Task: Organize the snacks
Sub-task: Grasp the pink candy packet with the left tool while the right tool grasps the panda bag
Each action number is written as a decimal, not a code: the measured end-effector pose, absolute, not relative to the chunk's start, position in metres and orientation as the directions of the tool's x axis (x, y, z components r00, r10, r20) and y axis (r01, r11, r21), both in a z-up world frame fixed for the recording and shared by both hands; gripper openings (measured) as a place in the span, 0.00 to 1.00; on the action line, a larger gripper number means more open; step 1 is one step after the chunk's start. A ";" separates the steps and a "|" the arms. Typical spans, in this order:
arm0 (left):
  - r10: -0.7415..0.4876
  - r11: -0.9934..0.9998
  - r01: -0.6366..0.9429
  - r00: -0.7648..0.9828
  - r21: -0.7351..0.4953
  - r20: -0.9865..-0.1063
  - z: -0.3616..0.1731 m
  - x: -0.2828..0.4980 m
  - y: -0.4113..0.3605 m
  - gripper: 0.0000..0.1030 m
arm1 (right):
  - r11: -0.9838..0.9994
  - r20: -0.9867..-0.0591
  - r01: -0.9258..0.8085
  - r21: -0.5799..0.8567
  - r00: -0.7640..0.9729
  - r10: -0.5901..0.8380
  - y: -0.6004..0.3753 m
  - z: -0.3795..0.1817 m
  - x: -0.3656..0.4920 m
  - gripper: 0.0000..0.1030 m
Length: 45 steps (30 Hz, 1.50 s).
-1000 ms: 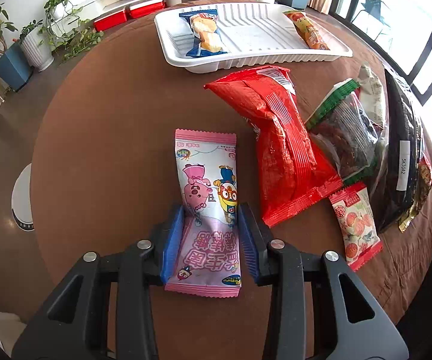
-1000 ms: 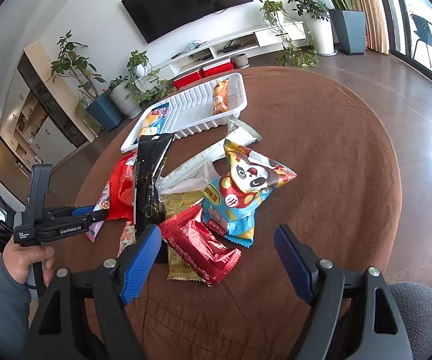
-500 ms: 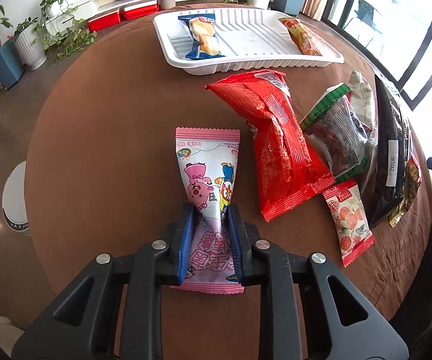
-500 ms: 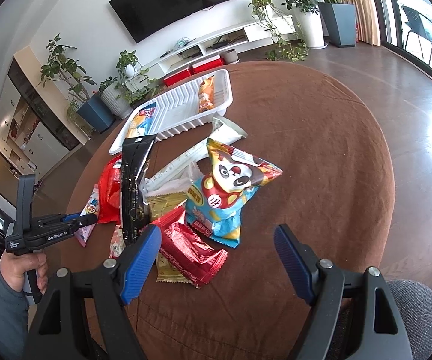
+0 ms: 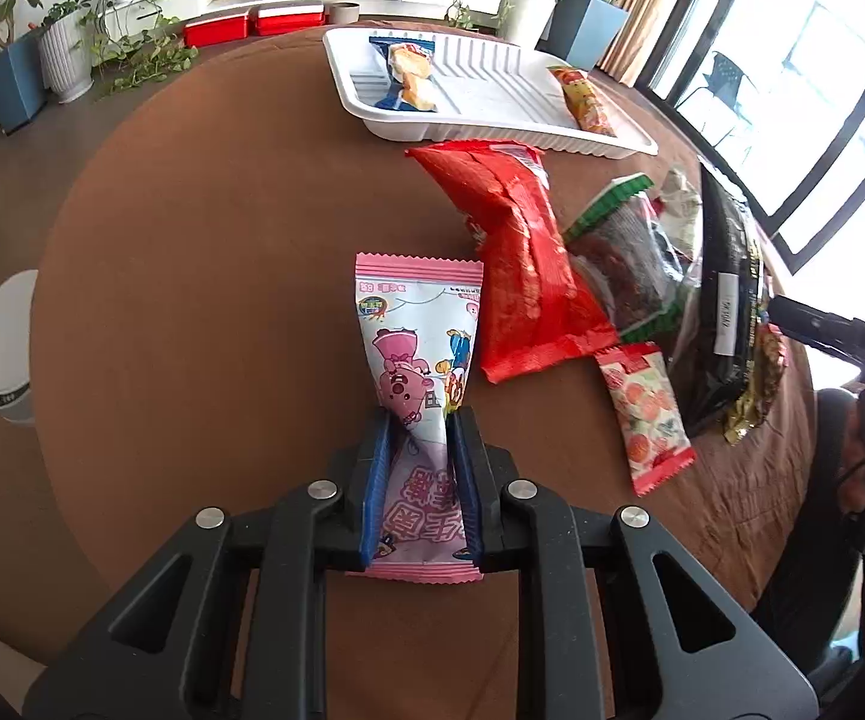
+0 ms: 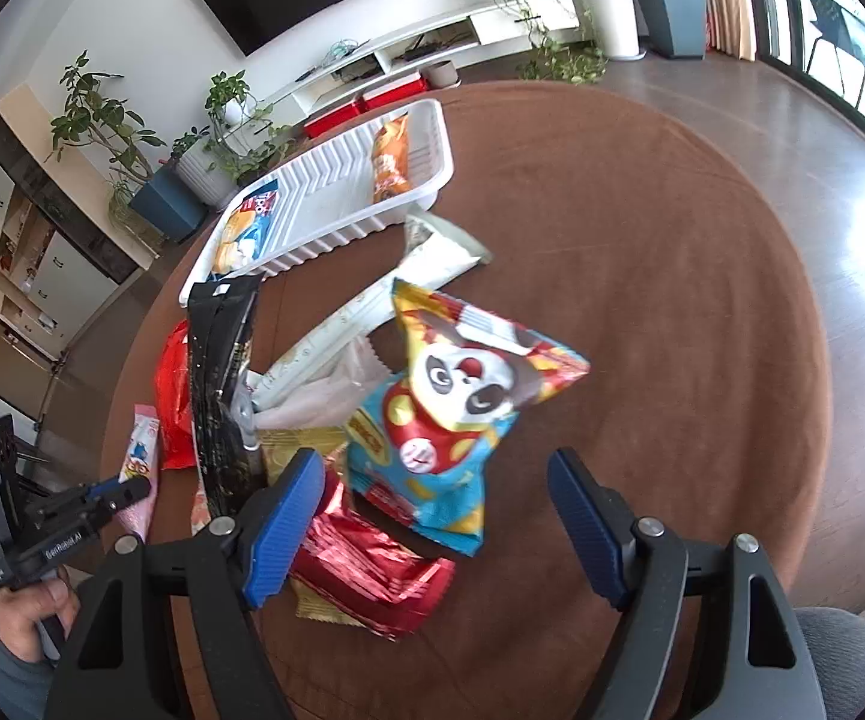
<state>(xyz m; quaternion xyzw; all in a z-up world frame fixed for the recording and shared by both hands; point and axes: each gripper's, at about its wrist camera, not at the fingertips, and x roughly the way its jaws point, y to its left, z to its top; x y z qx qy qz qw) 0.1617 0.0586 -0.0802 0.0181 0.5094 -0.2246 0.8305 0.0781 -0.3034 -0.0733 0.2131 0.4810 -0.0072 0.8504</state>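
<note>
Left wrist view, left tool [image 5: 421, 420] pinching pink snack packet [image 5: 417, 330], right tool [image 6: 432, 516] wide apart

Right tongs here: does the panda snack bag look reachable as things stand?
Probably yes. The right tongs are open and empty, and the panda snack bag lies on top of the pile directly ahead of them, with nothing covering it.

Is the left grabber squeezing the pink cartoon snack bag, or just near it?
Touching. In the left wrist view the left gripper has both blue pads pressed against the pink snack bag, which is pinched narrow between them.
</note>
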 end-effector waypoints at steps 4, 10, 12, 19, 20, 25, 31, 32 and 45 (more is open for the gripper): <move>-0.375 0.893 0.392 0.377 -0.221 -0.847 -0.081 0.156 0.059 0.18 | 0.882 -0.818 0.225 0.414 0.517 0.252 -0.303 -0.082 0.088 0.69; -0.388 0.890 0.391 0.376 -0.235 -0.841 -0.081 0.153 0.061 0.18 | 0.772 -0.771 0.300 0.560 0.531 0.353 -0.331 -0.092 0.092 0.63; -0.389 0.890 0.390 0.378 -0.237 -0.840 -0.081 0.152 0.060 0.18 | 0.768 -0.771 0.305 0.562 0.529 0.354 -0.333 -0.091 0.095 0.63; -0.388 0.890 0.389 0.377 -0.236 -0.841 -0.081 0.154 0.059 0.18 | 0.807 -0.793 0.290 0.515 0.519 0.319 -0.326 -0.089 0.103 0.56; -0.389 0.890 0.389 0.377 -0.237 -0.841 -0.081 0.154 0.059 0.18 | 0.810 -0.796 0.289 0.510 0.516 0.317 -0.326 -0.090 0.104 0.53; -0.392 0.890 0.387 0.378 -0.241 -0.839 -0.081 0.154 0.059 0.18 | 0.821 -0.798 0.277 0.500 0.515 0.312 -0.328 -0.090 0.105 0.46; -0.399 0.890 0.379 0.379 -0.253 -0.835 -0.082 0.155 0.059 0.18 | 0.811 -0.782 0.276 0.516 0.537 0.315 -0.332 -0.089 0.100 0.41; -0.399 0.890 0.379 0.379 -0.254 -0.835 -0.082 0.156 0.059 0.18 | 0.809 -0.779 0.278 0.519 0.544 0.313 -0.333 -0.088 0.099 0.39; -0.421 0.886 0.368 0.383 -0.282 -0.822 -0.083 0.155 0.059 0.18 | 0.795 -0.730 0.280 0.538 0.628 0.272 -0.341 -0.071 0.091 0.39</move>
